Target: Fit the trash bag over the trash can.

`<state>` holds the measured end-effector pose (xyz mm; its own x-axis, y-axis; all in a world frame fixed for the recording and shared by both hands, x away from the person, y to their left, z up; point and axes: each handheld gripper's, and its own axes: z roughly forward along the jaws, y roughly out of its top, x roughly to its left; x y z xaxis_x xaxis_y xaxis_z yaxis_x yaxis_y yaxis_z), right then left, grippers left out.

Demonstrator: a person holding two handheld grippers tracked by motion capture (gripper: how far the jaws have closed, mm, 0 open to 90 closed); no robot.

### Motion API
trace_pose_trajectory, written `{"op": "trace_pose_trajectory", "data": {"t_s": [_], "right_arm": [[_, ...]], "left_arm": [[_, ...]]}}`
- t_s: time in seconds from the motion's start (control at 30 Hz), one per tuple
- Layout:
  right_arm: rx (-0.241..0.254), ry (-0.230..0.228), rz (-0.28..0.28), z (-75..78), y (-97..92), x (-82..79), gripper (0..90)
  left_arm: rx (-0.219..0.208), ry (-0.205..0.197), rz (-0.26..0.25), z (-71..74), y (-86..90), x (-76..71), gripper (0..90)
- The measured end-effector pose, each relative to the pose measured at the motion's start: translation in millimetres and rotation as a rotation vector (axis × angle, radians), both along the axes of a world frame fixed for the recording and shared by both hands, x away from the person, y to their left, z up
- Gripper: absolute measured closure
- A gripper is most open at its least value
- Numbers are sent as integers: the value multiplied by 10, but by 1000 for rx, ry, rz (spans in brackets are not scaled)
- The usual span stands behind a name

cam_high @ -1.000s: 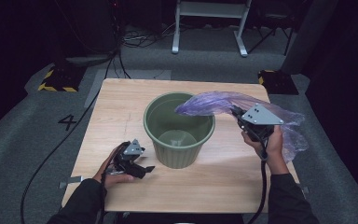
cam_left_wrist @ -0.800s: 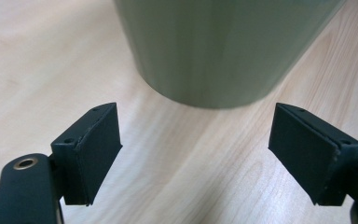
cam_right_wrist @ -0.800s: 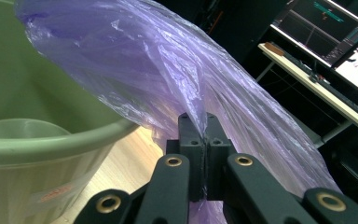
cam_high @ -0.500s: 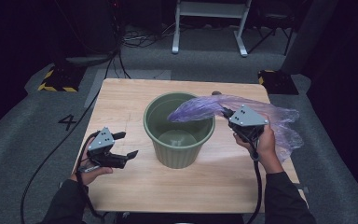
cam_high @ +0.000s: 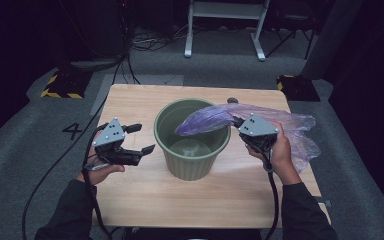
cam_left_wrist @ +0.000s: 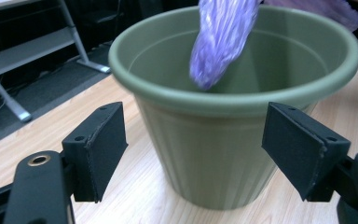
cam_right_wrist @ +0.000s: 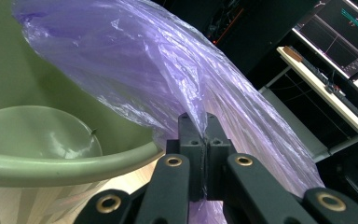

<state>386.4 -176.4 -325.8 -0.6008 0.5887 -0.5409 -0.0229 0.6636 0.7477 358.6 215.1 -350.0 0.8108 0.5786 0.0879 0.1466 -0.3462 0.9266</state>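
We are seeing one green ribbed plastic bucket point(cam_high: 192, 145) and one thin purple plastic bag point(cam_high: 215, 119); right gripper point(cam_high: 238, 123) is pinching the bag over the rim, while left gripper point(cam_high: 141, 138), jaws spread and just closing slightly, is holding nothing.

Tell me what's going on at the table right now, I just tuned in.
A person is working a purple plastic bag into a green bin on the wooden table. The right gripper is shut on the bag, with one end reaching over the bin's rim and the rest trailing behind on the table. The left gripper is beside the bin, facing its wall with nothing between its pads; its jaws have just been closing a little. The bag is not yet spread over the rim.
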Motion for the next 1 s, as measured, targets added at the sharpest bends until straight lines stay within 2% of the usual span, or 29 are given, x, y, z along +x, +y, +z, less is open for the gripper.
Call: {"op": "trace_pose_trajectory", "data": {"t_s": [0.07, 0.23, 0.3, 0.43, 0.47, 0.53, 0.73, 0.9, 0.97, 1.0], "right_arm": [[-4, 0, 1, 4, 6, -3, 897], [-11, -1, 13, 16, 39, -12, 897], [-18, -2, 18, 18, 60, -12, 897], [-27, -9, 23, 24, 96, -19, 897], [-28, -13, 42, 35, 121, -29, 897], [-34, -18, 45, 47, 145, -36, 897], [-60, -19, 67, 70, 208, -51, 896], [-72, -27, 91, 64, 270, -73, 891], [-75, -27, 99, 65, 289, -79, 890], [-79, -30, 104, 66, 301, -83, 889]], "left_arm": [[3, -2, -7, 31, -14, 8, 208], [-12, -16, -31, 220, -95, 35, 206], [8, -29, -41, 316, -183, 66, 201], [4, -42, -36, 392, -284, 117, 182], [-8, -39, -44, 416, -322, 143, 172], [-3, -36, -57, 444, -384, 169, 171], [87, -47, -98, 481, -635, 181, 162], [142, -42, -105, 476, -811, 217, 162], [176, -52, -106, 470, -902, 238, 163], [176, -52, -106, 470, -902, 238, 164]]}}
